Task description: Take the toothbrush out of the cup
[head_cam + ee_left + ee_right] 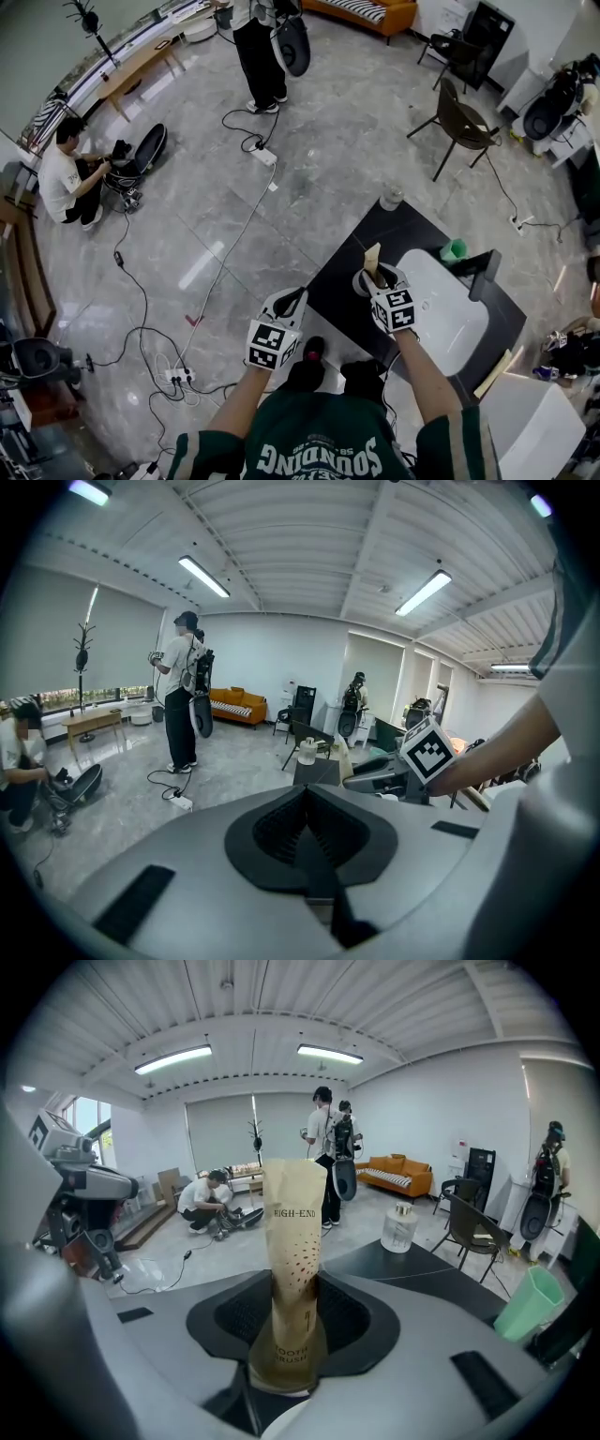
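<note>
toothbrush (293, 1241) in right fingers (242, 1316), beside table (339, 281) edge

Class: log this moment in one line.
left gripper: shut, empty | right gripper: shut on toothbrush | toothbrush: in cup

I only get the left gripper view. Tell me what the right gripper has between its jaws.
Observer: The right gripper has its jaws against both sides of a toothbrush, which stands upright in a paper packet.
Operator: Report whether it is out of the cup.
Observer: Not yet. In the head view its lower end seems to sit in the cup, near the edge of the black table.
</note>
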